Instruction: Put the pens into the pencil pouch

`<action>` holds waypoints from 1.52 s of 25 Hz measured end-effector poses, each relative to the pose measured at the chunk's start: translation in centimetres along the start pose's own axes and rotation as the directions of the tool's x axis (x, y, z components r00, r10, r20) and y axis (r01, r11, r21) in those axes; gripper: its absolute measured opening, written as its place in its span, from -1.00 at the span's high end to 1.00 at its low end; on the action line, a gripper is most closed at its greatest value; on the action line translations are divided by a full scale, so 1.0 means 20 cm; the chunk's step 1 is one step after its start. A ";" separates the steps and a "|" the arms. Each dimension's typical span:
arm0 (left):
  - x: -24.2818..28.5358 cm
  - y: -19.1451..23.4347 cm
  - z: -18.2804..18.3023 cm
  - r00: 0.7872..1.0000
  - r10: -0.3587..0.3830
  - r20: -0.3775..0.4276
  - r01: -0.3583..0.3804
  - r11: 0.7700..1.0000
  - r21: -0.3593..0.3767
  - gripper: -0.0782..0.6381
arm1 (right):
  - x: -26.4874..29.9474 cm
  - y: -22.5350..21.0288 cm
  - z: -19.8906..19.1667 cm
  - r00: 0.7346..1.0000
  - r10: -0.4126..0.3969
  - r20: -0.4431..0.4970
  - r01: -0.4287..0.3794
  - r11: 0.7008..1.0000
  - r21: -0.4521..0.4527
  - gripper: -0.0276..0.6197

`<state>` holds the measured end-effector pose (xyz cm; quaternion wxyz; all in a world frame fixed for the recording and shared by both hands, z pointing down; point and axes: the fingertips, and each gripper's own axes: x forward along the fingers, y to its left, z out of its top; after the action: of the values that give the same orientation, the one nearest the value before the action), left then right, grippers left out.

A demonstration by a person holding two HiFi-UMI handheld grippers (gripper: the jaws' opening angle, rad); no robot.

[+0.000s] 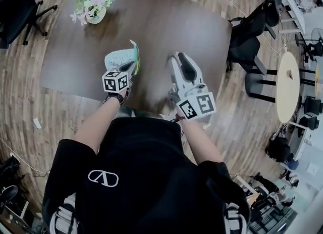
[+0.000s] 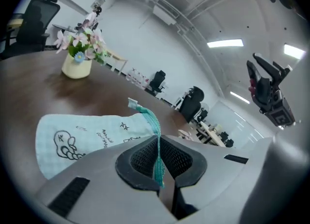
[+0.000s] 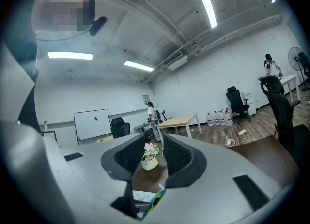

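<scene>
The left tongs (image 2: 159, 162) are clamped on the green zip edge (image 2: 154, 131) of the pale-blue checked fabric pencil pouch (image 2: 82, 138), which rests on the dark wooden bench (image 1: 166, 31). The right tongs (image 3: 156, 157) stand partly apart with nothing between them. No pen shows anywhere (so filling looks not yet begun). A cream pot of pink flowers (image 1: 93, 8) sits far left and a black office chair (image 1: 250, 36) stands to the right; neither is in the way.

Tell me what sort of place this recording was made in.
Most likely an open-plan office or meeting area: a large dark brown wooden table with black swivel office chairs beside it, a white rectangular whiteboard and a light wooden desk further back.
</scene>
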<state>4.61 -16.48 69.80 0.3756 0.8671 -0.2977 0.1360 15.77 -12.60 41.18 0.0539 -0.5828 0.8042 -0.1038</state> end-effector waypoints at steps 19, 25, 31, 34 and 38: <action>-0.34 -0.46 0.51 0.953 -0.220 0.206 0.150 0.939 0.308 0.47 | 0.05 0.07 0.06 0.997 0.075 0.019 -0.074 0.996 -0.056 0.55; -0.84 -0.70 1.00 0.852 -0.256 0.456 -0.001 0.871 0.491 0.64 | 0.07 0.19 0.10 0.990 0.137 0.042 -0.132 0.985 -0.107 0.57; -1.16 -0.75 1.16 0.791 -0.212 0.574 -0.132 0.856 0.499 0.77 | 0.07 0.27 0.14 0.985 0.163 0.060 -0.155 0.981 -0.116 0.66; -1.24 -0.75 1.18 0.780 -0.187 0.597 -0.166 0.858 0.485 0.77 | 0.07 0.30 0.15 0.984 0.162 0.067 -0.153 0.980 -0.129 0.76; -1.27 -0.75 1.18 0.787 -0.170 0.593 -0.182 0.855 0.486 0.77 | 0.06 0.34 0.15 0.986 0.148 0.079 -0.134 0.979 -0.153 0.91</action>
<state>-5.75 -15.22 33.49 0.0090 0.9302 -0.3584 -0.0781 9.76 -12.10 36.76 0.0541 -0.5307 0.8457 -0.0140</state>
